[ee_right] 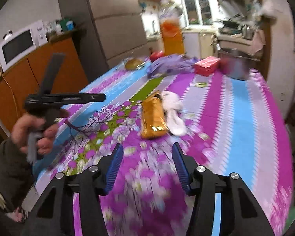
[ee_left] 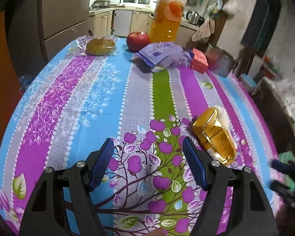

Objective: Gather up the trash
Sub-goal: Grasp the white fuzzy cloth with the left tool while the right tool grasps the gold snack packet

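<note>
Tablecloth (ee_left: 92,102) – gold wrapper (ee_left: 214,135) beyond right fingers (ee_right: 178,157)

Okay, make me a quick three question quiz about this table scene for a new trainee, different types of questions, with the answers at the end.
1. True or false: the left gripper is shut on the shiny gold foil wrapper.
2. Multiple choice: what lies touching the gold wrapper in the right wrist view? A) crumpled white tissue B) round red apple C) small red cardboard box
3. Fill in: the tall plastic bottle at the far edge of the striped floral tablecloth holds ____ coloured drink.

Key: 1 false, both the left and the right gripper are open and empty; 2 A; 3 orange.
</note>
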A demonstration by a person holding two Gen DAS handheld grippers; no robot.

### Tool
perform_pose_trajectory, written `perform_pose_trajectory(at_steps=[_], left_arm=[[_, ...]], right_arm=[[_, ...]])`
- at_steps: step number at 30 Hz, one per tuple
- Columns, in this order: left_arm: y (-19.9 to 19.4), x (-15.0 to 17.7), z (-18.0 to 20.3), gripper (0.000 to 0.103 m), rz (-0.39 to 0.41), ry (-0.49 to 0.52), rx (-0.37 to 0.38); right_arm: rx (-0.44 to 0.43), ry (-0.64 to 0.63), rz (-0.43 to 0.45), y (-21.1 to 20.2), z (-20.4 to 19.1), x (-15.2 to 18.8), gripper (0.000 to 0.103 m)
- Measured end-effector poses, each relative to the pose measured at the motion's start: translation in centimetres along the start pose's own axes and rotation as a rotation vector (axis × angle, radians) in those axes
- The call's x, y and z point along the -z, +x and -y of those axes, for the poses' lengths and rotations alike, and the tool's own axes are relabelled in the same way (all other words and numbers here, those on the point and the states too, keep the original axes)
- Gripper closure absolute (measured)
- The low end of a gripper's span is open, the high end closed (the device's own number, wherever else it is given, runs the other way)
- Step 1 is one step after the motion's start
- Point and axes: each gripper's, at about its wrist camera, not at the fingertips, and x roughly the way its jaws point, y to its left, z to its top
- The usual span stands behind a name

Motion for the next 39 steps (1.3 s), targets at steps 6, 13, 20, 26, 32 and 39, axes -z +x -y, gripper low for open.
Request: perform_pose_trajectory(at_steps=[6, 13, 20, 26, 32, 39], left_arm=[[-0.1, 0.5, 0.0, 0.031, -0.007, 0.009, 0.039], [1.4, 0.3, 0.7, 0.030, -0.028, 0.035, 0.060], [2.2, -0.4, 0.8, 0.028, -0.024, 0.052, 0.061], [3.4, -1.4, 1.0, 0.027, -0.034, 0.079, 0.054], [5.6, -2.1, 5.7, 0.027, -0.068, 0.231, 0.123], [8.1, -1.6, 12.5, 0.019, -0.030, 0.437, 0.187]], right_arm=[[0.075, -0.078, -0.110, 8.3, -1.6, -3.2, 0.046], [0.137, -0.092, -0.163, 12.2, -1.6, -3.8, 0.044], [0.100, -0.023, -0.037, 6.8, -0.2, -1.9, 0.083], [0.151, -0.087, -0.007, -1.8, 0.5, 3.2, 0.083], [0.192, -0.055, -0.064, -5.6, 2.8, 8.5, 0.080], [0.156, 0.020, -0.034, -8.8, 2.6, 9.7, 0.026]])
